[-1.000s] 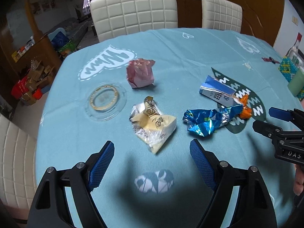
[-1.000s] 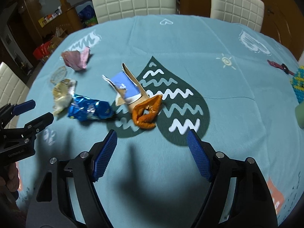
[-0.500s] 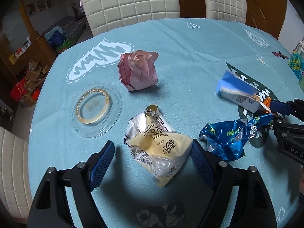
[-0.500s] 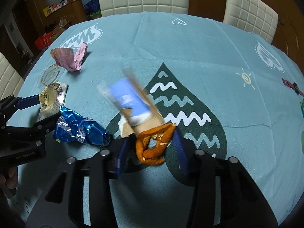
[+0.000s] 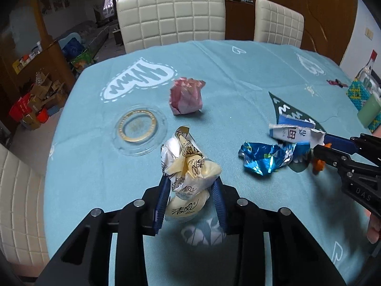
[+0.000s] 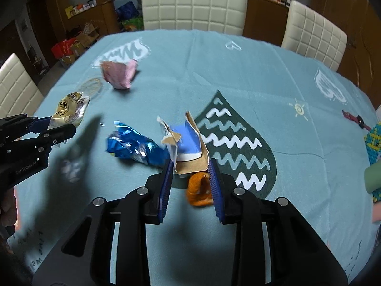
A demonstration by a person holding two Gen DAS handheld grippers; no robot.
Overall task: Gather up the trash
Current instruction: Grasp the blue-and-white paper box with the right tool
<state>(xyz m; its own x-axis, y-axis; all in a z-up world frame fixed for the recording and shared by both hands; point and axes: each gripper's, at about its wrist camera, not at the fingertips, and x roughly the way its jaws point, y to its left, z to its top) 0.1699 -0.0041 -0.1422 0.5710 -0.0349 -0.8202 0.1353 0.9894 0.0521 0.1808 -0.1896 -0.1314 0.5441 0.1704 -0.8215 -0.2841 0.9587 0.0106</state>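
1. The cream tissue wrapper point(image 5: 190, 178), crumpled and printed with black characters, sits pinched between the blue pads of the left gripper point(image 5: 191, 202), whose jaws are closing on it; it looks lifted just clear of the teal tablecloth point(image 5: 238, 76).
2. The torn blue-and-white carton point(image 6: 188, 147) and the orange peel point(image 6: 200, 189) are both caught between the pads of the right gripper point(image 6: 190, 186), its jaws closing too, the carton's brown inner side standing up above the fingertips.
3. Just left of that carton, the crumpled blue foil wrapper point(image 5: 264, 157) lies loose on the cloth between the two grippers, touching neither.
4. Farther off, toward the chairs, a pink crumpled paper ball point(image 5: 187, 99) rests alone.
5. To its near left lies a clear plastic lid point(image 5: 138, 130) with a gold ring, flat on the cloth.
6. A dark green teardrop print point(image 6: 238, 143) lies under the right-hand trash.
7. Two cream quilted chairs point(image 5: 171, 16) stand at the far edge of the table.
8. At the far right, a beaded green-and-yellow holder point(image 5: 359, 97) sits by the table's edge.
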